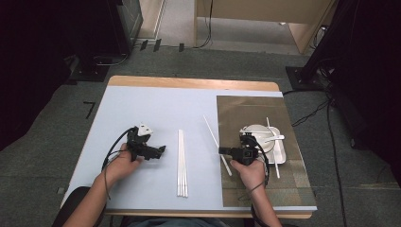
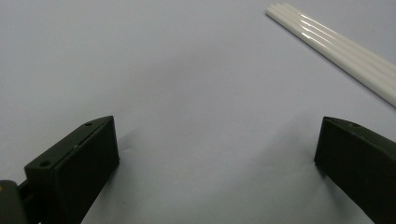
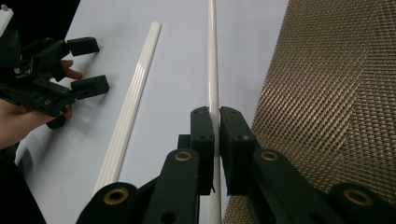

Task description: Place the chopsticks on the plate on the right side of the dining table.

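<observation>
My right gripper (image 1: 222, 151) (image 3: 217, 113) is shut on a single long white chopstick (image 1: 211, 130) (image 3: 213, 56), which lies slantwise along the left edge of the golden woven placemat (image 1: 246, 111) (image 3: 327, 93). A bundle of several white chopsticks (image 1: 182, 163) (image 3: 133, 102) (image 2: 336, 46) lies side by side in the middle of the pale blue table (image 1: 156, 106). My left gripper (image 1: 161, 151) (image 2: 217, 128) is open just left of that bundle, low over bare table, with nothing between its jaws. The right gripper view also catches it (image 3: 86, 65) at the upper left.
On the placemat sit a white bowl (image 1: 257, 132), a white spoon (image 1: 275, 138), a small white dish (image 1: 279, 153) and another single chopstick (image 1: 272, 146). Dark equipment stands and cables surround the table on the floor.
</observation>
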Demonstrator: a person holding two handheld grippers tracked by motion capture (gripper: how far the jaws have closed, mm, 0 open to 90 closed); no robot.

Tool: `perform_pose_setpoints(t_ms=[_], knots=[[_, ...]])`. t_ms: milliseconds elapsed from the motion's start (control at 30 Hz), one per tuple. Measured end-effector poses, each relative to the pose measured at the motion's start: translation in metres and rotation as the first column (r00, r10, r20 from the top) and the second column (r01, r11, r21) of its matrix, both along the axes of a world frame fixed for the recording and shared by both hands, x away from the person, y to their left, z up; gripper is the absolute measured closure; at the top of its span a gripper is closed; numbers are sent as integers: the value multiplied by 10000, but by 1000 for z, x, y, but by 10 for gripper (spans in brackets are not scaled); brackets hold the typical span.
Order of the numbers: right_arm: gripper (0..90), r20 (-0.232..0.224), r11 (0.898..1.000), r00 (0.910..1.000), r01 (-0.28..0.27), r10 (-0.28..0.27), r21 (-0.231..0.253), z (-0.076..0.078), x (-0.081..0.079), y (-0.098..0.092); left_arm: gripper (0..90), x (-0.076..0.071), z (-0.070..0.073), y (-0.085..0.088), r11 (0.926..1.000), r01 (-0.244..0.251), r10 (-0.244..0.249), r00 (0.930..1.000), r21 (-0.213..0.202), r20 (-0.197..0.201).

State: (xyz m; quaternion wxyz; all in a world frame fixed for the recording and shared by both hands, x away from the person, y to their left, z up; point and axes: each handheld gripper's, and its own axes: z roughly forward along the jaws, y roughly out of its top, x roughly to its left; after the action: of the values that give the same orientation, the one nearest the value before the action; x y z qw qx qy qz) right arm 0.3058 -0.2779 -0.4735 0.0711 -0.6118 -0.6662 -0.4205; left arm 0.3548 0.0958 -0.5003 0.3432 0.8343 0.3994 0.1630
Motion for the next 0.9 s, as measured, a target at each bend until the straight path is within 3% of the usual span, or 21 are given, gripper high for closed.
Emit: perform_pose_setpoints(t_ms=[900], knots=[[854,266,9978,9975,660,-662,61,11,-1,-20,0,0,0,0,10000,-1,1,10000,-7,2]])
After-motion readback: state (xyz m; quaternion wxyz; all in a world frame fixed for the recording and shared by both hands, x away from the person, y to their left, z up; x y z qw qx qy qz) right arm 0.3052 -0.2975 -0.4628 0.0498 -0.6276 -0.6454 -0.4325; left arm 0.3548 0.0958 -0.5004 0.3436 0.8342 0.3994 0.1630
